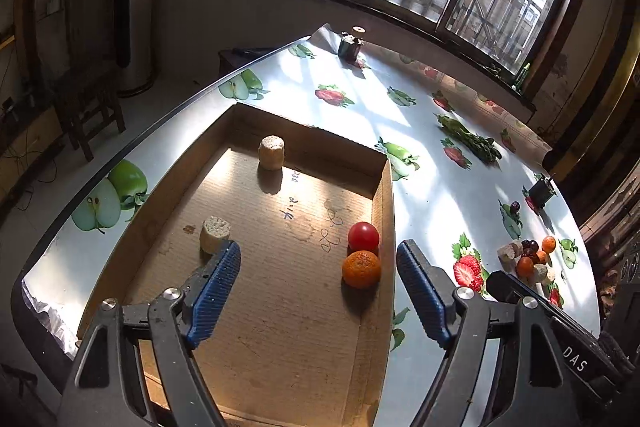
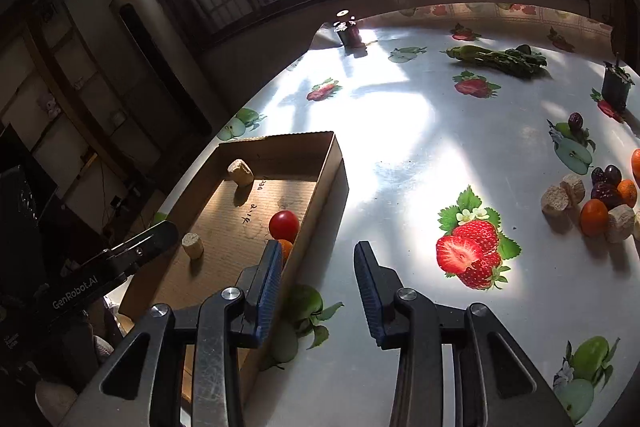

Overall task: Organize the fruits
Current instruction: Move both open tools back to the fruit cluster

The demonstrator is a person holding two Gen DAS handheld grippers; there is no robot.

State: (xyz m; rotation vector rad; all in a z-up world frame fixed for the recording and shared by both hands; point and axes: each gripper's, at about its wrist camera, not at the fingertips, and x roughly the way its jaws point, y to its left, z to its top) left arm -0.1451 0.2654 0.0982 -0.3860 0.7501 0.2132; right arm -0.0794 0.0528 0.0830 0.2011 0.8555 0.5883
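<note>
Both claws spread and empty over a shallow cardboard tray that holds four pieces of food.

In the left wrist view the left claw [image 1: 319,297] stands wide with nothing between its blue ribbed pads, above the brown cardboard tray [image 1: 384,195]. Just beyond its fingers lie a round orange mandarin [image 1: 361,269] touching a glossy red tomato [image 1: 363,235] against the tray's right wall, a pale cut bread chunk [image 1: 215,233] by the left finger, and a second beige bread chunk [image 1: 271,152] near the far wall.

The right wrist view shows the right claw [image 2: 316,287] parted and empty above the fruit-printed white table [image 2: 400,147], beside the tray, its left finger hiding most of the mandarin. Only here is the far-right pile of loose small fruits and bread pieces [image 2: 600,199] seen plainly, with dark green leafy vegetables [image 2: 500,59] farther off.
</note>
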